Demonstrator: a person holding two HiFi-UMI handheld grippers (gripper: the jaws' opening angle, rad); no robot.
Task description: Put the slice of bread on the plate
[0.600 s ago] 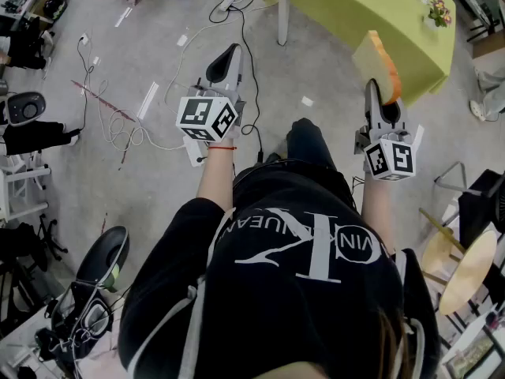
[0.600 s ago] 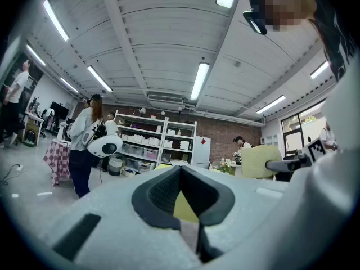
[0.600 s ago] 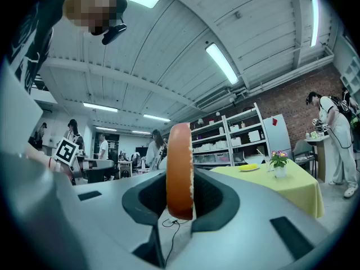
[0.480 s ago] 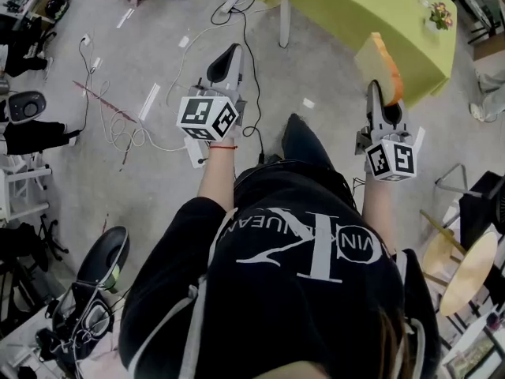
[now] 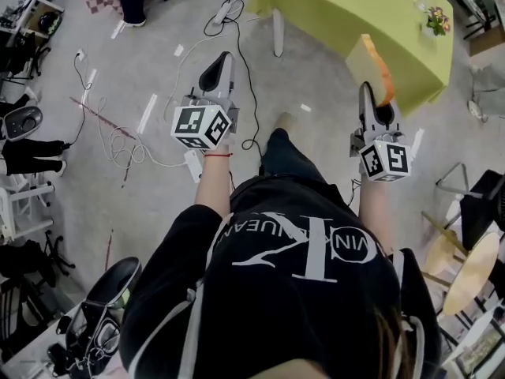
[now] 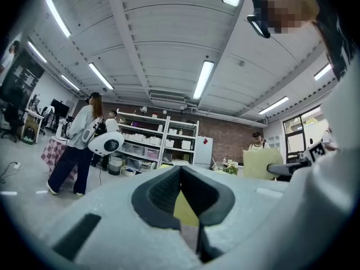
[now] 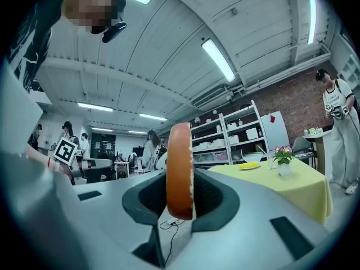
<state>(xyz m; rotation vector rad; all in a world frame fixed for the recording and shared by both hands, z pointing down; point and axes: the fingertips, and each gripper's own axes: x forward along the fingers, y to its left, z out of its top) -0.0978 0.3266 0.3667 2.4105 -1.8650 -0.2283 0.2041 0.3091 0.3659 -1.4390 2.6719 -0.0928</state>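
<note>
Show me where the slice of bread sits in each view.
Head view: slice of bread upper right, on edge in the right gripper.
Left gripper view: slice of bread right of centre, pale face showing.
Right gripper view: slice of bread dead centre, edge-on.
Shared landmark: the potted flowers.

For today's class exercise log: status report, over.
Left gripper shut, empty. Right gripper shut on bread slice, held upright. Plate on green table ahead; nothing seen blocking.

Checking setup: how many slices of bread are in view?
1: the slice of bread stands on edge in the right gripper, short of the green table; more may lie on its unseen top.
</note>
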